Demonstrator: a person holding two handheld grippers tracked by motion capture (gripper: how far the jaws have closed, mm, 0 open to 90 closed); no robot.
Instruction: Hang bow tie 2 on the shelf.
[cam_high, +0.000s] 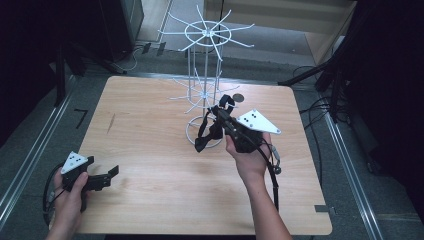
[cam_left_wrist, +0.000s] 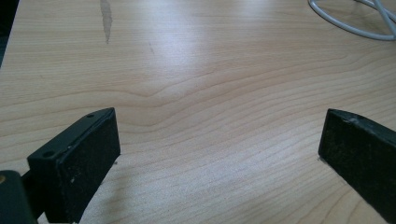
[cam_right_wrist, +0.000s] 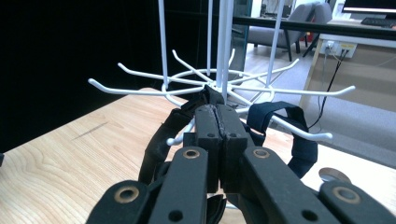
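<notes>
My left gripper (cam_high: 107, 175), jaws wide and empty, idles near the table's (cam_high: 150, 210) near-left corner. My right gripper (cam_high: 224, 116), jaws clamped on a black strap (cam_right_wrist: 299, 140), sits mid-table against the white wire rack's (cam_high: 206, 35) lower hooks (cam_right_wrist: 299, 88); open room lies leftward.

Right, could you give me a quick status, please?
Left gripper open, low over table. Right gripper shut on black strap at white rack. Hooks crowd it.

The right gripper (cam_right_wrist: 217, 122) hides where its closed jaws meet the black strap (cam_right_wrist: 299, 140). The white wire rack (cam_high: 205, 75) loses its base ring behind that hand.
</notes>
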